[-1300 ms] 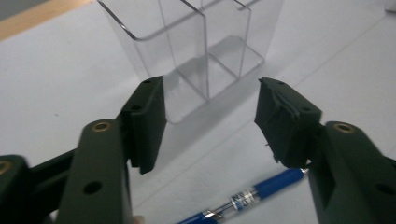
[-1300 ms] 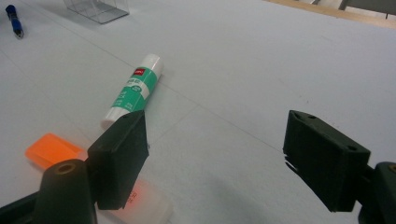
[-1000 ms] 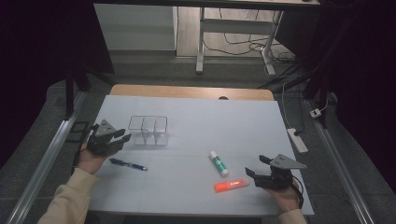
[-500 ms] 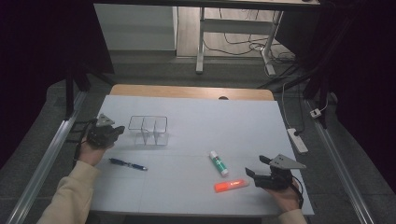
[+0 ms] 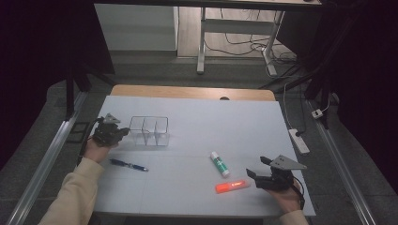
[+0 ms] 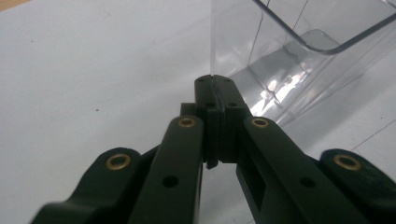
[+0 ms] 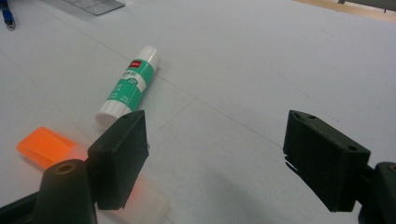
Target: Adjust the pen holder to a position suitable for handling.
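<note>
At the left edge of the white worktop [image 5: 197, 117], the left hand-held gripper [image 5: 123, 131] rests low, with the person's hand [image 5: 96, 149] and a cream sleeve [image 5: 70, 194] behind it. Its jaws have just been closing, and the left gripper view shows them pressed flat together with nothing between them, their tips just short of the clear organizer [image 6: 299, 56]. In the high view that clear organizer [image 5: 149, 131] stands upright right beside the gripper, a small see-through box split into compartments.

In front of it, nearer the person, a blue pen [image 5: 128, 165] lies flat on the worktop, apart from both the organizer and the left hand.

Farther right, past the middle, a glue stick [image 5: 219, 163] with a green label and white cap lies on its side, angled. Just below and to the right of it an orange highlighter [image 5: 232, 186] lies flat, close to the glue stick but not touching.

At the right, the right hand-held gripper [image 5: 255, 167] sits low by the near edge, carrying a grey three-cornered plate. Its jaws are spread wide and grip nothing. In the right gripper view the orange highlighter [image 7: 44, 147] lies partly behind the gripper's left jaw, and the glue stick [image 7: 130, 85] lies a little beyond, near that jaw's tip.
</note>
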Demonstrator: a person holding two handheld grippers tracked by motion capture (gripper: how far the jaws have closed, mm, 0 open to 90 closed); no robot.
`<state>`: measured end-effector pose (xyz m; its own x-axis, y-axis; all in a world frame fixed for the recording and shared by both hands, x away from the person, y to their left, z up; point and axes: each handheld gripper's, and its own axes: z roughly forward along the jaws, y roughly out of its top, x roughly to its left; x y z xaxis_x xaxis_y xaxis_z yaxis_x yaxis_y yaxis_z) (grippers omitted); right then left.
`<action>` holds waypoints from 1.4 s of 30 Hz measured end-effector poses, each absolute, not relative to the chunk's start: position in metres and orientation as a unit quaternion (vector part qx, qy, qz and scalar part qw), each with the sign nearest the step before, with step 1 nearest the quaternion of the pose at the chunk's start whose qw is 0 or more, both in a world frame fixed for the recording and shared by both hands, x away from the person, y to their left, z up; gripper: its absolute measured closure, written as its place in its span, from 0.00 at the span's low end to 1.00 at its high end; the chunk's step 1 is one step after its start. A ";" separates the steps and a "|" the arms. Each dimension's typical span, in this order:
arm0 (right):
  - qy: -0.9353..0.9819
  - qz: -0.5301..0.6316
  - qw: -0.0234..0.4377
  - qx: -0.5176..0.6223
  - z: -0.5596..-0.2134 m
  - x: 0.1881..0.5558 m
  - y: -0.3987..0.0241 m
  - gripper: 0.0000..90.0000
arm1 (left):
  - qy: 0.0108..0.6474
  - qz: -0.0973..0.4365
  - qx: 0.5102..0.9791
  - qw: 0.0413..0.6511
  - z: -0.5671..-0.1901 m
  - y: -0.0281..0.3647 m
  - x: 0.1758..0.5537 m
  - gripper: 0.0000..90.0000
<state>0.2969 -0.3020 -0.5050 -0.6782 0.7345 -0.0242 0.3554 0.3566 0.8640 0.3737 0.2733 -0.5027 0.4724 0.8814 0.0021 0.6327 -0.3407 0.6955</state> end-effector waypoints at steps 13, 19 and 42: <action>0.797 0.451 0.211 0.341 -0.505 0.297 -0.302 0.24 | 0.467 0.184 0.803 0.321 -0.505 0.268 0.374 0.98; 0.797 0.451 0.211 0.342 -0.505 0.297 -0.302 0.24 | 0.469 0.183 0.802 0.322 -0.506 0.268 0.375 0.98; 0.799 0.448 0.210 0.343 -0.506 0.297 -0.301 0.24 | 0.457 0.176 0.809 0.324 -0.507 0.252 0.381 0.98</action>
<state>0.2970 -0.3014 -0.5056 -0.6768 0.7356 -0.0289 0.3590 0.3641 0.8594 0.3808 0.2518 -0.5068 0.5201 0.8540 -0.0107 0.6252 -0.3722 0.6860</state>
